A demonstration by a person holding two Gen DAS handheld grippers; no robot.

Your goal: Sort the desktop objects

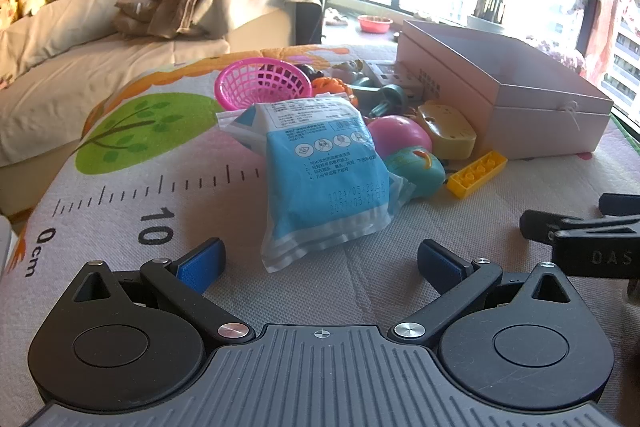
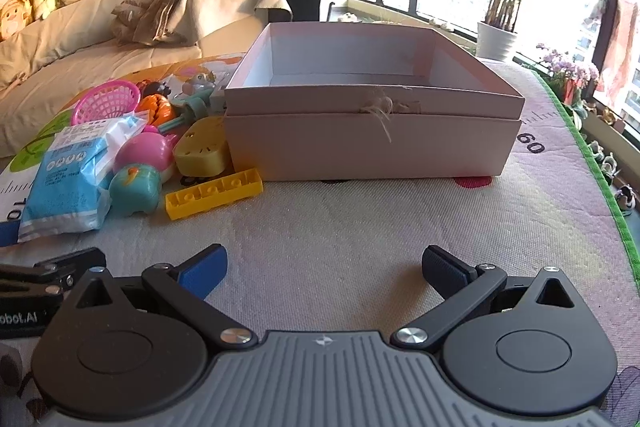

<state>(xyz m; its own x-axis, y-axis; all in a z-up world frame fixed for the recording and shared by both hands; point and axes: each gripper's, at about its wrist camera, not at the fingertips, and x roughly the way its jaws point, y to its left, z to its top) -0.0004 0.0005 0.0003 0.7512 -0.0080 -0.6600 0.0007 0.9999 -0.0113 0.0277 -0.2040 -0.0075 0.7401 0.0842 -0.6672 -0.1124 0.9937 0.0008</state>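
Note:
My left gripper (image 1: 320, 263) is open and empty, just short of a blue mask packet (image 1: 324, 167) lying on the play mat. Behind the packet sit a pink basket (image 1: 262, 83), a pink ball (image 1: 398, 135), a teal toy (image 1: 416, 169), a yellow case (image 1: 448, 127) and a yellow brick (image 1: 476, 173). My right gripper (image 2: 324, 267) is open and empty, facing an open pale pink box (image 2: 372, 147) with bare mat between. The packet (image 2: 68, 183), the brick (image 2: 214, 193) and the teal toy (image 2: 132, 189) lie to its left.
The right gripper's body (image 1: 580, 231) shows at the right of the left wrist view. The mat's green edge (image 2: 604, 187) runs along the right by the window sill. A sofa (image 2: 80, 59) with bedding stands behind on the left.

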